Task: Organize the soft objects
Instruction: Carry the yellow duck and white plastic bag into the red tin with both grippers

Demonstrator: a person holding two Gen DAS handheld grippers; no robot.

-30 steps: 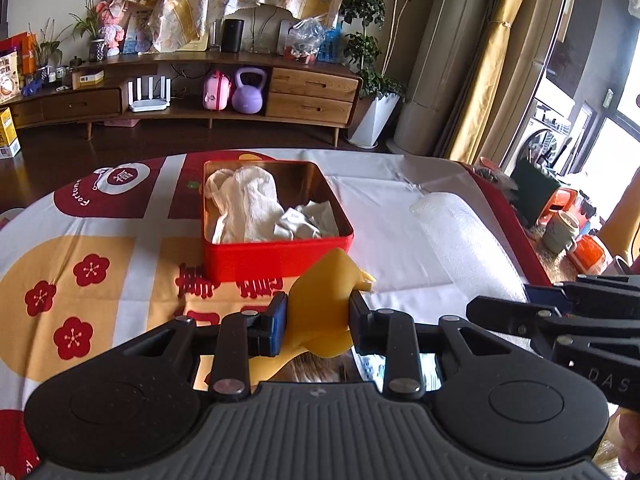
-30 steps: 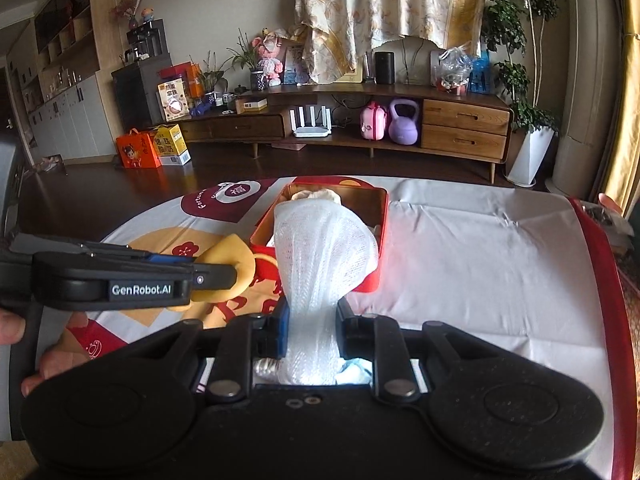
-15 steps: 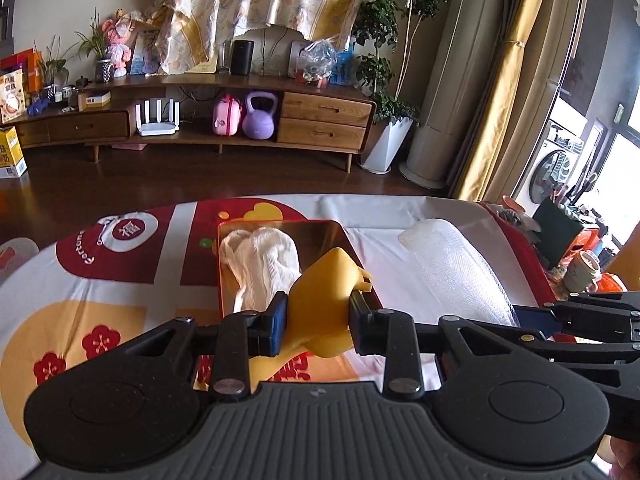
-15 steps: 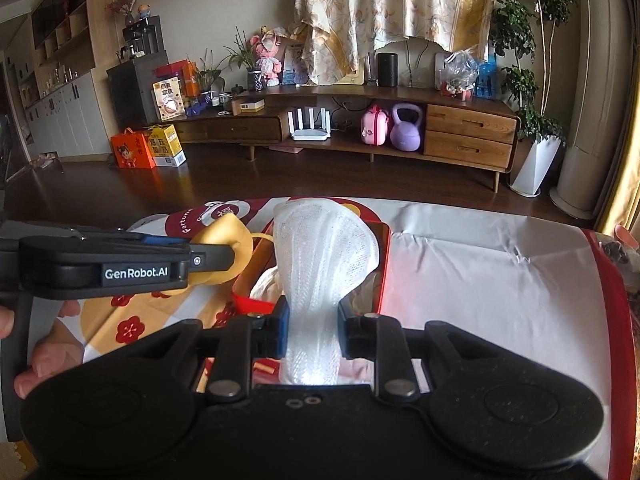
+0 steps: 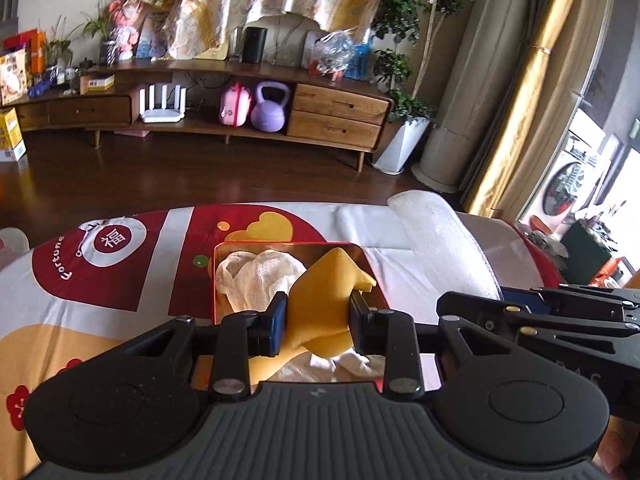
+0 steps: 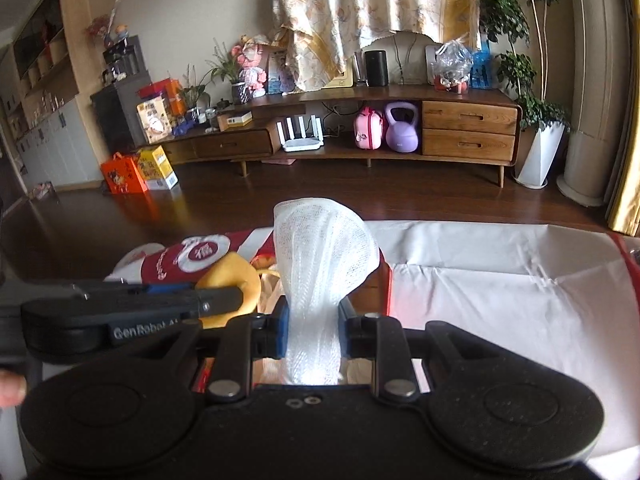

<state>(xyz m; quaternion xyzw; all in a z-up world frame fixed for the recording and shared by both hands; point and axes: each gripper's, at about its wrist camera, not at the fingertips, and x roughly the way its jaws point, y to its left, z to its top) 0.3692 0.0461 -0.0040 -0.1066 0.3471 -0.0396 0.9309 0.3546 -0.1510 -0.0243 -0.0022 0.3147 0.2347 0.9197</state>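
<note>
My left gripper (image 5: 318, 326) is shut on a yellow cloth (image 5: 328, 288) and holds it over the red tin box (image 5: 214, 280). White cloths (image 5: 252, 280) lie inside the box. My right gripper (image 6: 312, 334) is shut on a white mesh cloth (image 6: 324, 248), held upright above the box's right side (image 6: 386, 284). The mesh cloth also shows in the left wrist view (image 5: 440, 248), right of the box. The yellow cloth shows in the right wrist view (image 6: 236, 276) beside the left gripper's body.
The table carries a red, white and orange patterned cover (image 5: 112, 264) and a white sheet (image 6: 500, 280) on the right. Beyond its far edge lie a wooden floor and a low sideboard (image 5: 240, 112). Clutter stands off the table's right edge (image 5: 592, 248).
Both grippers have moved forward with their cloths. They now sit over the red box, which has come closer beneath them. Neither grip has changed.
</note>
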